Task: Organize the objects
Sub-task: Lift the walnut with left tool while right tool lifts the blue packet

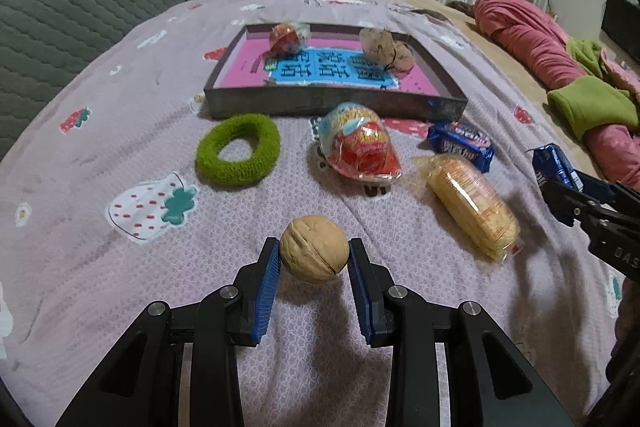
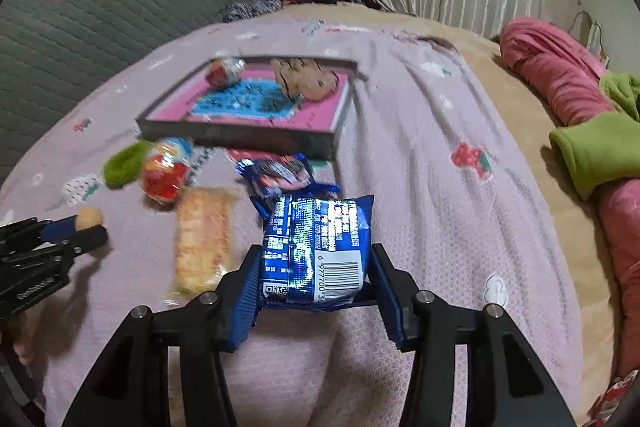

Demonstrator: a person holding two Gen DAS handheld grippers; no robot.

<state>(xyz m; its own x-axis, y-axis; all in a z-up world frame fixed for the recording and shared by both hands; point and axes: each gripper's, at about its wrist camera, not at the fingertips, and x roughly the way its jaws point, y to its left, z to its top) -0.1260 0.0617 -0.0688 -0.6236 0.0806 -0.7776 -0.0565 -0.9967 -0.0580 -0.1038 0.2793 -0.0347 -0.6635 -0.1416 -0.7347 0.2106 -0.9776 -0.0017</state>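
Currently: tray on bed, holding wrapped toy egg and brown plush. Left claw clamped on walnut, above bedspread. Right claw gripping blue snack packet, short of tray.

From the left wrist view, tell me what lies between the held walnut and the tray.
The green fuzzy ring and the red wrapped toy egg lie on the bedspread between the walnut and the tray.
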